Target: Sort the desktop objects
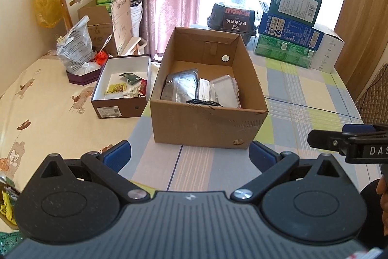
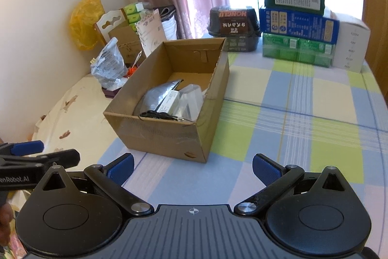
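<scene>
An open brown cardboard box (image 1: 206, 128) stands mid-table; it also shows in the right wrist view (image 2: 167, 137). Inside lie a silver pouch (image 1: 179, 86), a clear plastic case (image 1: 224, 89) and a black cable (image 1: 203, 103). To its left a white-lined shoebox (image 1: 116, 108) holds small packets (image 1: 116, 89). My left gripper (image 1: 190, 157) is open and empty, just short of the cardboard box. My right gripper (image 2: 192, 170) is open and empty, also near the box's front. Each gripper shows at the edge of the other's view.
Stacked green, blue and white cartons (image 1: 295, 40) and a dark Honglu container (image 1: 232, 18) stand at the table's far edge. A plastic bag on a purple tray (image 1: 77, 52), a chair and boxes sit far left. Packets (image 1: 4, 205) lie at the near left.
</scene>
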`<state>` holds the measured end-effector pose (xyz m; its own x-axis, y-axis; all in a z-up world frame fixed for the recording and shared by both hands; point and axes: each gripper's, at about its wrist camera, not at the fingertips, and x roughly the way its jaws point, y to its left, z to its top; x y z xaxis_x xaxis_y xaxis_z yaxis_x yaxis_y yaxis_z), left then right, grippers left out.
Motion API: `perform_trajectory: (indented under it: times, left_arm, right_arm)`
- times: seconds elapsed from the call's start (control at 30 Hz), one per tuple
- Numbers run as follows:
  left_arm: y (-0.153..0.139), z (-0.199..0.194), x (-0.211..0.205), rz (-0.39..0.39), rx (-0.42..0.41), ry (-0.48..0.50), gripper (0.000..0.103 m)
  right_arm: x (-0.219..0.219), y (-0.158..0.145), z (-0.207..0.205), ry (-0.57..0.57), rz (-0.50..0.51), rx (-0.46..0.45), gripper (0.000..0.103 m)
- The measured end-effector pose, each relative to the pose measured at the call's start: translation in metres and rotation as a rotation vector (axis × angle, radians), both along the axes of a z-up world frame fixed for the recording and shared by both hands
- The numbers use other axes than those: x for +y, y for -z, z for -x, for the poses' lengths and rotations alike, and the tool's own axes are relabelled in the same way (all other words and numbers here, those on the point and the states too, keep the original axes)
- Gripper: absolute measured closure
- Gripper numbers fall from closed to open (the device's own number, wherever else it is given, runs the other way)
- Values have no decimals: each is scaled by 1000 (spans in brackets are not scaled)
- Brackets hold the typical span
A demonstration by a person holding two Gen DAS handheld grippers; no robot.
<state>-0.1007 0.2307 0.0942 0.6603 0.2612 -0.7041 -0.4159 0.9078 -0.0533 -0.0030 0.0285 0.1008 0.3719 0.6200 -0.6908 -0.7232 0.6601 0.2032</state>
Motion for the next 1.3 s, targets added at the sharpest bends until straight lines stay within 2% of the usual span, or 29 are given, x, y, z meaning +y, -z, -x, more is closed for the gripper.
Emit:
perform_trajectory:
  times: [0.53,1.3]
  left_arm:
    - [-11,18,-19,-23,-13,-13,1]
    - [-7,13,-17,-37,-1,-17,1]
  right_arm:
    - [-12,-13,22,-17,-10,-56,2]
    - [-12,-9,15,-13,-14,-40,2]
